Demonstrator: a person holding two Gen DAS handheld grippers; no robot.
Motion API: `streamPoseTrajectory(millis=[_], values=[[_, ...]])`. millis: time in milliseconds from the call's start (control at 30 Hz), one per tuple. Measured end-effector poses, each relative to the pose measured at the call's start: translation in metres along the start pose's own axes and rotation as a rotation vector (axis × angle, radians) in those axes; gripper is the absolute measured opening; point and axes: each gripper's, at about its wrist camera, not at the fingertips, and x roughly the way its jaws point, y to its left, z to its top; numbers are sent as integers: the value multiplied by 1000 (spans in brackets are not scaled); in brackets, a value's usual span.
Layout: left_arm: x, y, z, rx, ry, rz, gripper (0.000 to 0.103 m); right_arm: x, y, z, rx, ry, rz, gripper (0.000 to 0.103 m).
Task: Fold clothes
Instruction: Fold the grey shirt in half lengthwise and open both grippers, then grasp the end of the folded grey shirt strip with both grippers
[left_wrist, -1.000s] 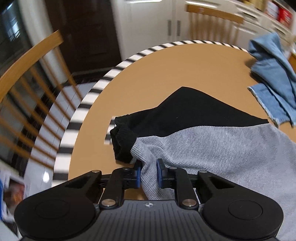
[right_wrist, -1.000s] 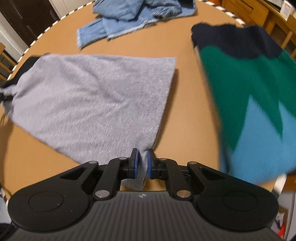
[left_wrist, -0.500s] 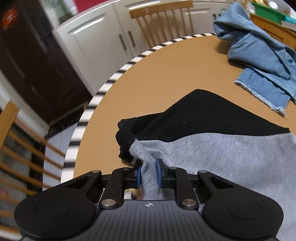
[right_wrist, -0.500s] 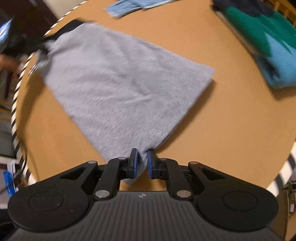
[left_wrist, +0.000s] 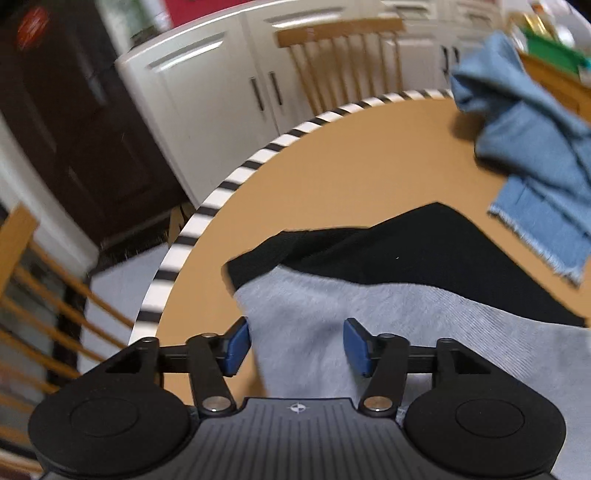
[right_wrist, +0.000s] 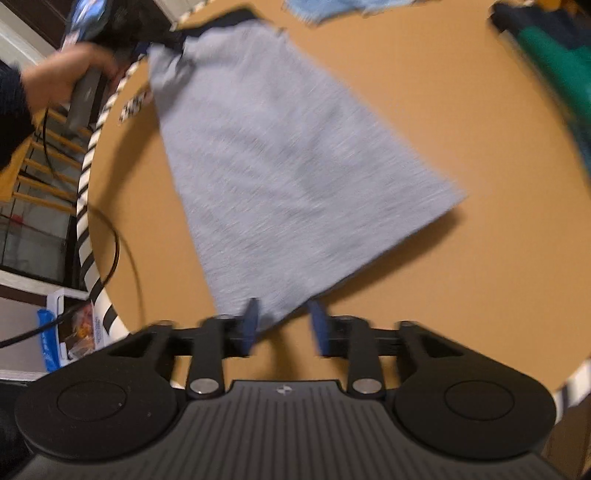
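Left gripper (left_wrist: 295, 345) wide open, blue pads (left_wrist: 236, 345) spread apart over the near edge of the grey garment (left_wrist: 369, 325), gripping nothing. Right gripper (right_wrist: 282, 326) likewise parted, pads either side of the garment's pointed corner (right_wrist: 273, 314), cloth lying loose between them; contact with the left pad impossible to judge through the motion blur.

Grey garment spread flat on the round tan table (left_wrist: 369, 162), black sleeve or panel (left_wrist: 424, 251) folded along its far side. From the right wrist view, same grey cloth (right_wrist: 280, 155) stretching away toward the far table edge, dark part at the top.

Table rimmed with a black-and-white striped band (left_wrist: 207, 210). Crumpled blue denim piece (left_wrist: 535, 155) near the far right of the table, apart from the grey garment. Green, teal and navy knit (right_wrist: 554, 55) at the right edge, blurred. Hand (right_wrist: 62, 81) holding the other gripper's handle at upper left. Wooden chairs (left_wrist: 332, 62) and white cabinets (left_wrist: 207, 96) beyond the table.
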Motion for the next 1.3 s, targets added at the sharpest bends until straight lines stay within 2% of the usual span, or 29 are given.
streamPoseTrajectory(millis=[67,133,167,233,300,400,500,533,600,733,867,933,1000,1067,1133,1200,1300], values=[[-19,15,-10,-55,-4,-18,63,-21,-22,4,-15,-31,-19,48],[-50,18,-27,-97,-7,-55,69,-33,-52,15,1,-42,-17,59],[-65,20,-35,-119,-8,-74,69,-37,-67,22,16,-42,-10,59],[-102,2,-59,-123,0,-203,69,-39,-94,36,45,-37,22,59],[-138,-33,-84,-104,-14,-311,69,-32,-111,47,61,-25,77,59],[-180,-99,-123,-58,-44,-420,67,-23,-137,65,85,-6,160,60],[-205,-168,-152,28,-84,-423,64,-14,-162,82,108,13,243,60],[-212,-189,-160,64,-102,-414,59,-11,-169,86,111,18,263,60],[-217,-223,-171,137,-109,-402,57,-8,-175,93,92,29,280,61],[-222,-269,-187,264,-97,-343,55,-6,-181,100,41,56,326,65],[-216,-294,-196,319,-68,-274,54,-7,-191,101,14,86,356,66],[-210,-296,-199,307,-21,-258,45,-9,-196,101,5,95,366,66],[-205,-295,-199,287,-12,-260,43,-11,-199,103,-8,98,370,67],[-203,-292,-197,265,3,-270,37,-14,-202,103,-16,102,383,68],[-198,-286,-195,206,21,-298,25,-14,-203,105,1,110,416,68],[-194,-277,-190,157,39,-294,13,-11,-205,107,36,126,464,68],[-185,-254,-183,-4,92,-364,11,2,-204,111,115,182,532,68]])
